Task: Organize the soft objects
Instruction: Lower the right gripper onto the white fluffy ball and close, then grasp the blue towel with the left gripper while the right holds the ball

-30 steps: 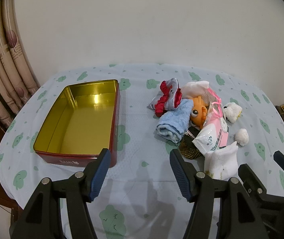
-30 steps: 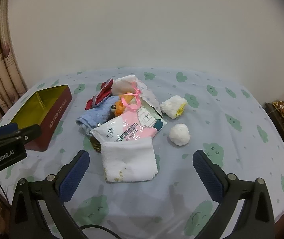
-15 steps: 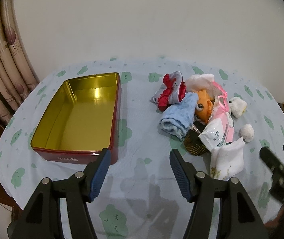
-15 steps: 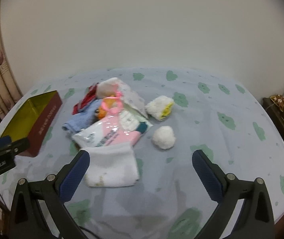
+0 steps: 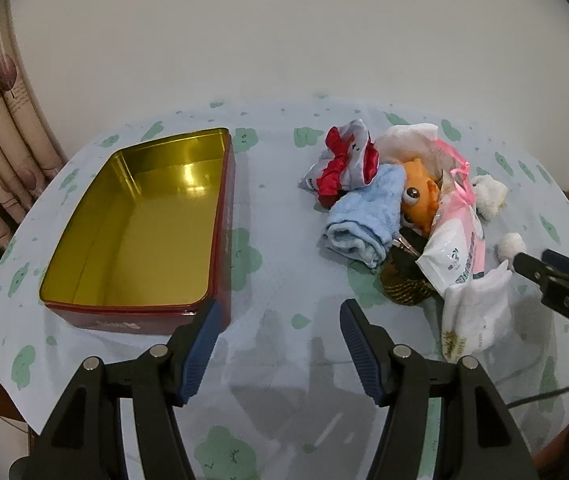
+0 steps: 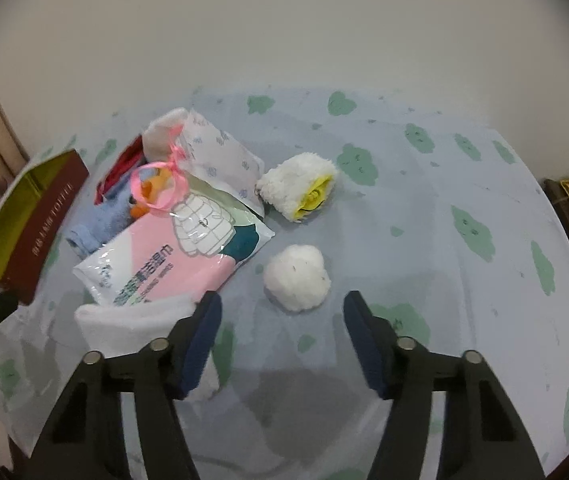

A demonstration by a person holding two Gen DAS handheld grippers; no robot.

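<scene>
Your right gripper (image 6: 282,344), jaws just narrowed to half-spread and empty, may nudge the fluffy white pompom ball (image 6: 297,277) toward the table's right edge; left gripper (image 5: 280,350) spread, empty.

left gripper (image 5: 280,344): black frame | blue ribbed pads (image 5: 200,344) | silver screws

Left tongs (image 5: 278,344): angled down toward the tabletop (image 5: 284,240), jaws apart, nothing between them. Right tongs (image 6: 280,344): angled down likewise, jaws have just been closing, standing partly apart with nothing gripped between the pads (image 6: 200,344).
</scene>
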